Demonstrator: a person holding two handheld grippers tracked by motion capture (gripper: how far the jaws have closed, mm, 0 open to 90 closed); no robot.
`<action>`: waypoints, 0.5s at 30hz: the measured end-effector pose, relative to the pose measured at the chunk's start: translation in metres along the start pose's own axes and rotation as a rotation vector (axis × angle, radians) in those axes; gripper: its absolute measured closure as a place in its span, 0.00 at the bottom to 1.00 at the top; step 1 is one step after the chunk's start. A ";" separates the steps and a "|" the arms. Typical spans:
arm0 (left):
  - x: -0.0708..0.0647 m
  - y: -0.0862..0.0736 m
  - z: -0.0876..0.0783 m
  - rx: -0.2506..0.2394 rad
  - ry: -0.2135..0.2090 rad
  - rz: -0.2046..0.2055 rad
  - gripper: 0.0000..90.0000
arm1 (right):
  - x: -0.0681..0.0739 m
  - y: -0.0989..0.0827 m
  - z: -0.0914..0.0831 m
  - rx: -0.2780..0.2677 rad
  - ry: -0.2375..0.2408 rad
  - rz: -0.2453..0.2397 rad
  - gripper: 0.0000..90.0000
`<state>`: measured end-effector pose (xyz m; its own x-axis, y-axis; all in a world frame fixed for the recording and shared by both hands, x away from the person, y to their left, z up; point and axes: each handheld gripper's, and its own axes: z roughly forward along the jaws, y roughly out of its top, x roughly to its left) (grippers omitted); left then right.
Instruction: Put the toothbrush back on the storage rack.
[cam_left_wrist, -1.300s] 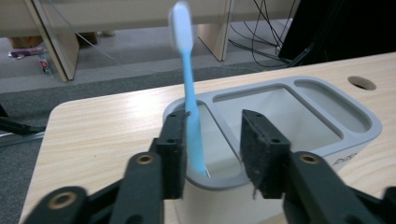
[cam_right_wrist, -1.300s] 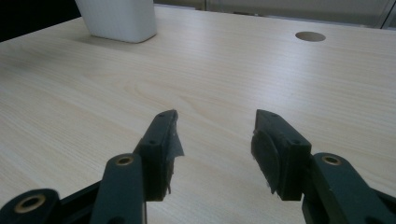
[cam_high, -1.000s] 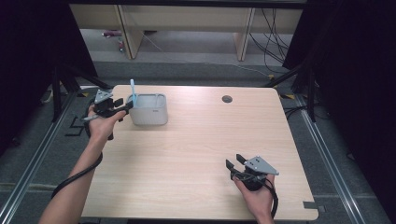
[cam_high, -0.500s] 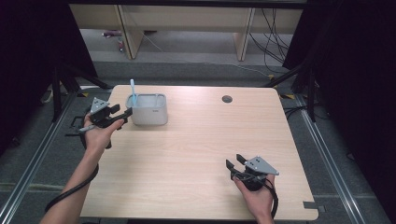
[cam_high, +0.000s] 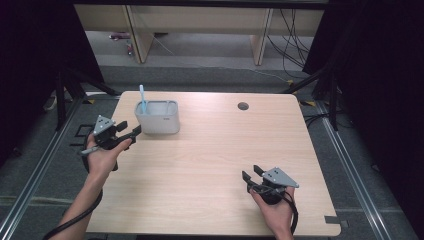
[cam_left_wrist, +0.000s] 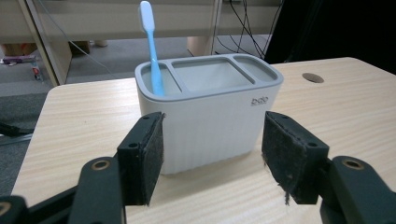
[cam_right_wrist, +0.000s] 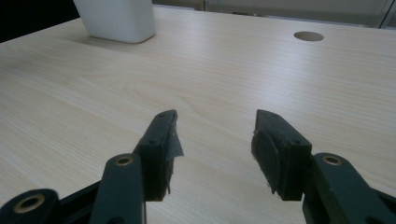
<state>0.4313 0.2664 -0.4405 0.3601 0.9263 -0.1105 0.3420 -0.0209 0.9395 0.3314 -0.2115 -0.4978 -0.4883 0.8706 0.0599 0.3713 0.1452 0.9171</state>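
1. Biggest thing we've got is the light wood bench (cam_high: 210, 165), with a round cable hole (cam_high: 243, 106) near its far edge.
2. Next, the grey-white toothbrush holder (cam_high: 157, 118) sits upright at the far left of the bench, three compartments on top.
3. Our left claw (cam_high: 131, 134) is just beside the holder, on its near-left side. Its jaws have just been opening and now stand wide, nothing between them; in the left gripper view the holder is just past the pads, not touched.
4. Our right claw (cam_high: 251, 172) rests at the near right of the bench, well apart from the holder, jaws spread and empty.
5. Smallest: the blue toothbrush (cam_left_wrist: 152, 46) stands upright in the holder's left end compartment, head up.
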 end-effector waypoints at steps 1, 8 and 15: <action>-0.002 -0.001 -0.002 -0.001 -0.003 0.001 0.42 | 0.000 0.000 0.000 0.001 0.001 0.002 0.56; -0.011 -0.010 -0.013 -0.001 -0.028 0.013 0.41 | 0.001 0.001 0.000 0.000 -0.009 -0.012 0.56; -0.017 -0.024 -0.023 0.007 -0.042 0.013 0.41 | 0.001 0.001 0.000 -0.009 -0.006 -0.008 0.56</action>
<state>0.3970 0.2600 -0.4540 0.4004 0.9094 -0.1123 0.3432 -0.0352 0.9386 0.3317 -0.2106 -0.4970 -0.4868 0.8721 0.0501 0.3602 0.1482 0.9210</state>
